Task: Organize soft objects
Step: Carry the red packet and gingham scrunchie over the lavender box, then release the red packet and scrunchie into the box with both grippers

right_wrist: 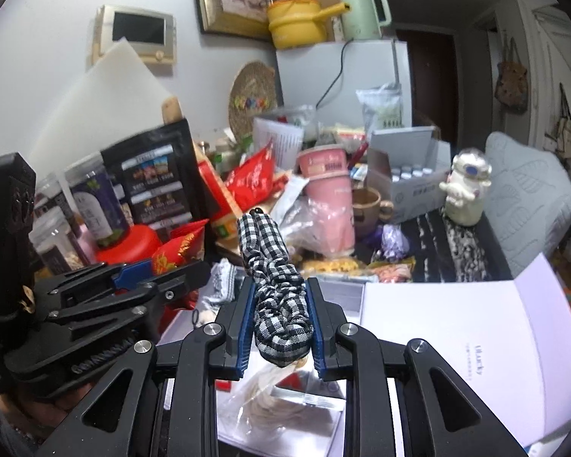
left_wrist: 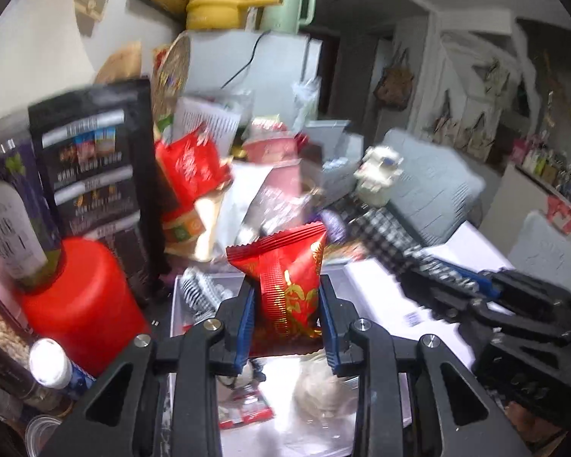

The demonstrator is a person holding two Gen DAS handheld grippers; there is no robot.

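Red foil snack packet with gold print (left_wrist: 289, 285) sits pinched upright between the blue pads of the left hand-held gripper (left_wrist: 287, 316), its crimped top edge sticking out above the fingertips. Black-and-white gingham fabric scrunchie (right_wrist: 278, 289) is clamped between the blue pads of the right hand-held gripper (right_wrist: 279, 320), folded lengthwise, with its free end reaching up past the fingers. Both held items hang above an open white cardboard box (right_wrist: 456, 327); inside the box, below the grippers, lies a clear plastic bag of pale coiled strands (right_wrist: 274, 403) next to a small red-and-white packet (left_wrist: 247, 411). The box's white lid flap lies open on the right side in the right wrist view. In that same view the left hand-held gripper shows at the left edge with the red packet between its tips. Beyond the box the desk (right_wrist: 430, 243) is crowded: a red plastic canister (left_wrist: 83, 304) at left, a tall black printed pouch (left_wrist: 95, 152) behind it, a pink cup (right_wrist: 331, 205), and a white astronaut figurine (right_wrist: 466, 186) toward the right. A yellow pot (right_wrist: 297, 23) and a pale green kettle (right_wrist: 361, 11) stand on a white fridge at the back. Left wrist view is motion-blurred.
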